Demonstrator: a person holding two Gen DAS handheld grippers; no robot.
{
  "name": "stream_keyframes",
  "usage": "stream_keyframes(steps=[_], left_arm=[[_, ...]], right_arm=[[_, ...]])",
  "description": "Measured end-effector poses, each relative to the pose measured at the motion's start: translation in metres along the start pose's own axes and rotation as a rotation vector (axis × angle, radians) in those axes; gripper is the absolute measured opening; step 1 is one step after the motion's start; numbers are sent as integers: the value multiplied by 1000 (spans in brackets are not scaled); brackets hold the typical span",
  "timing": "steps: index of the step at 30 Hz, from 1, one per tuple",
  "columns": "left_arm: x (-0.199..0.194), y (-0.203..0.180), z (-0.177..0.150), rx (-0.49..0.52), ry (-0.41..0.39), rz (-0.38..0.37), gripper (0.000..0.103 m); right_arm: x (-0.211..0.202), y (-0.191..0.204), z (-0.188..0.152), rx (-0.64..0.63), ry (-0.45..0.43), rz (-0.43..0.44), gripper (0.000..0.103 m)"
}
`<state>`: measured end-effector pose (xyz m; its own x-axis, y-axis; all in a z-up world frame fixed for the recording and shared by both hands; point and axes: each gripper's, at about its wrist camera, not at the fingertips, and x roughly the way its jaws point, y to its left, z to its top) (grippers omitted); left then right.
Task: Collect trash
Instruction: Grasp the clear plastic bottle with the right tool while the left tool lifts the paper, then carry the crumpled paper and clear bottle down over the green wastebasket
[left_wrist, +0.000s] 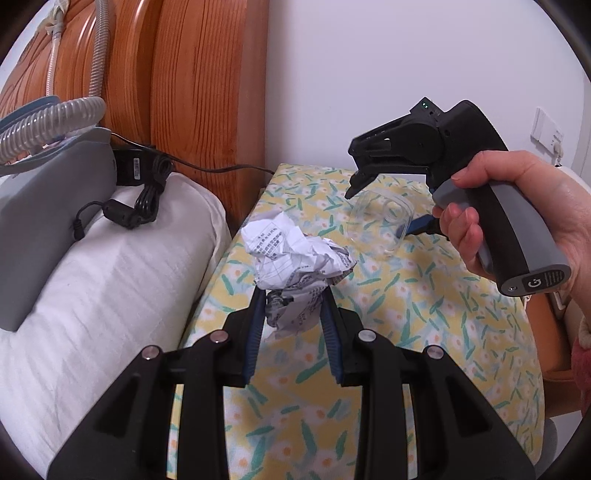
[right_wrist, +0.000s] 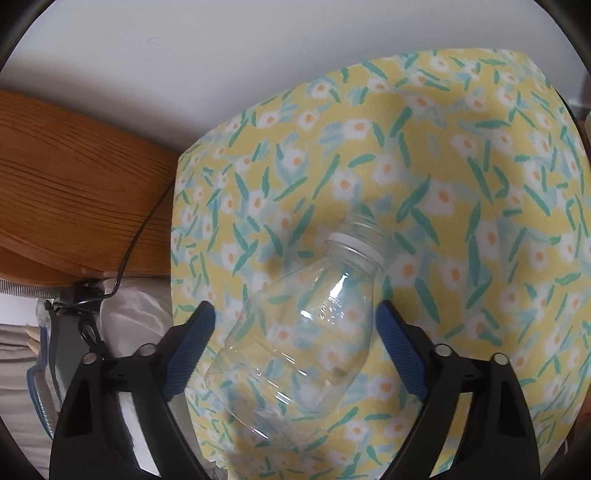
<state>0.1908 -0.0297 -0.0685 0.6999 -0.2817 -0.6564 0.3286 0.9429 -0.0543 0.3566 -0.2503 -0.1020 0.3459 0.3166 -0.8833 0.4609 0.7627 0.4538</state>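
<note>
Crumpled printed paper (left_wrist: 295, 254) on floral cloth; clear uncapped plastic bottle (right_wrist: 306, 332) lying on side nearby

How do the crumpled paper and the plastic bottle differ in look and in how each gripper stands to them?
The crumpled paper is opaque, white and printed; the plastic bottle is clear and empty, uncapped.
The left gripper is shut on the paper; the right gripper is open, fingers either side of the bottle.
The paper is wadded; the bottle keeps its shape, lying on its side.
Both are over the floral cloth.
</note>
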Motion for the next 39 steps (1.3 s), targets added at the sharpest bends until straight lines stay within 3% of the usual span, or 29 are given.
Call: stream_keyframes(steps=[11, 17, 23, 32, 39], left_arm=[[-16, -4, 0, 10, 4, 2, 30], [-43, -6, -12, 16, 7, -7, 30], [-77, -6, -34, 16, 19, -27, 30], [-136, -13, -77, 56, 25, -64, 30], [-166, -26, -129, 89, 88, -109, 30]], right_arm=[[-18, -1, -13, -55, -27, 50, 75], [-53, -1, -53, -131, -64, 113, 75], [-89, -21, -126, -206, -68, 186, 75], [-123, -50, -246, -400, -43, 186, 75], [-141, -89, -336, -494, -22, 151, 75]])
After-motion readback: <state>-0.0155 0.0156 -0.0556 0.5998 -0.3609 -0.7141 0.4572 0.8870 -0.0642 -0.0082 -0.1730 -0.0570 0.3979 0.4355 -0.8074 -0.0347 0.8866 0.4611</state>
